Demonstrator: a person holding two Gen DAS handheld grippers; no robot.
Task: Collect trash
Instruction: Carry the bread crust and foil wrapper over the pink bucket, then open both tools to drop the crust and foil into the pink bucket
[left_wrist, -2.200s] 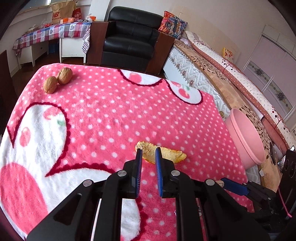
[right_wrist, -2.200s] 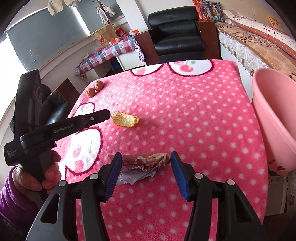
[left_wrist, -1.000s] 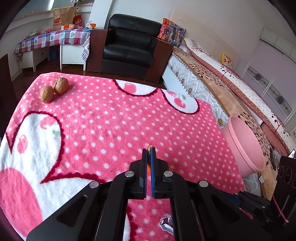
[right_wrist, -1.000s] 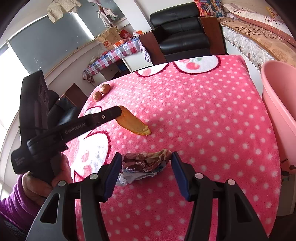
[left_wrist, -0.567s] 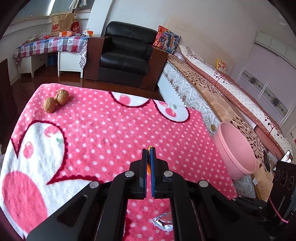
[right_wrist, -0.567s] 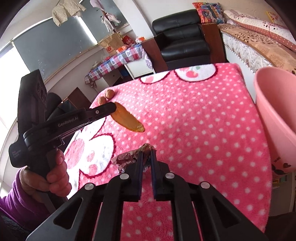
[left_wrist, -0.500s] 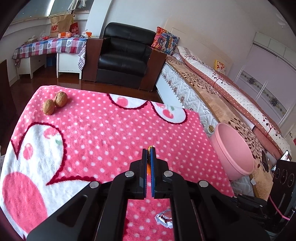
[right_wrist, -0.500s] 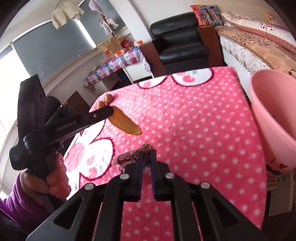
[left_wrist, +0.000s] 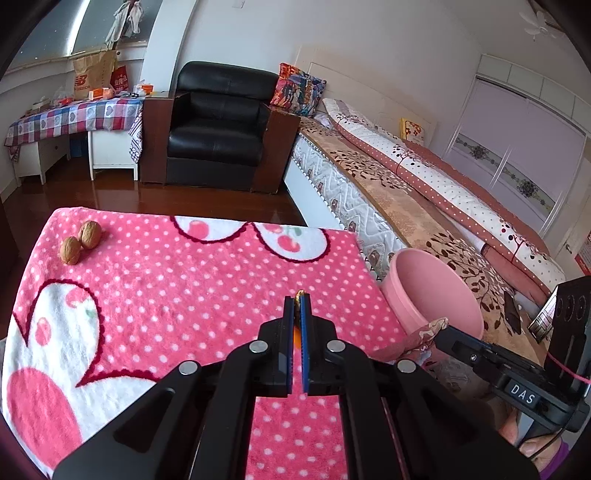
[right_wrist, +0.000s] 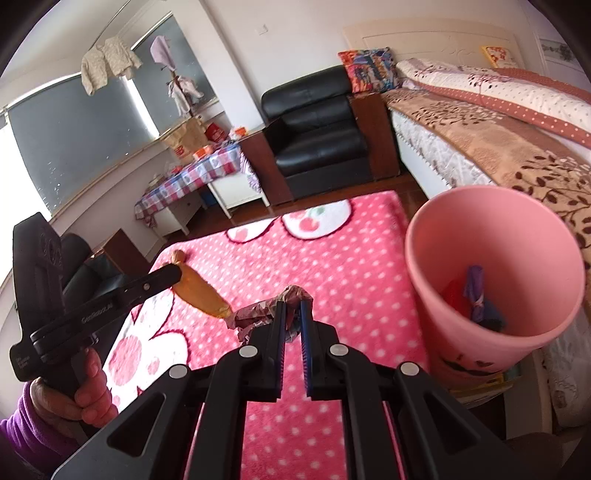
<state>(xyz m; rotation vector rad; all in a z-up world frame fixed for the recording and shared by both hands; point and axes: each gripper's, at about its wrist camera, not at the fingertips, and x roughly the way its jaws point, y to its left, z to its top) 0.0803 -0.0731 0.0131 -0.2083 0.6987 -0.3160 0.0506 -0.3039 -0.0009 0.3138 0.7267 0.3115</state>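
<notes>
My left gripper (left_wrist: 297, 301) is shut on an orange peel (left_wrist: 298, 295); only its thin edge shows between the blue pads. From the right wrist view the peel (right_wrist: 199, 290) hangs from that gripper's tip above the pink blanket. My right gripper (right_wrist: 291, 306) is shut on a crumpled brown and silver wrapper (right_wrist: 258, 314), lifted off the blanket. The wrapper (left_wrist: 424, 334) also shows at the right gripper's tip in the left wrist view. The pink bin (right_wrist: 436, 266) stands just right of it, with trash inside.
A pink polka-dot blanket (left_wrist: 166, 295) covers the table. Two walnuts (left_wrist: 81, 242) lie at its far left corner. A bed (left_wrist: 424, 192) runs along the right, behind the bin (left_wrist: 410, 266). A black armchair (left_wrist: 218, 129) and a checked side table (left_wrist: 70, 114) stand beyond.
The right gripper closed on the wrapper and lifted it off the blanket, swinging right toward the bin. The left gripper rose with the peel.
</notes>
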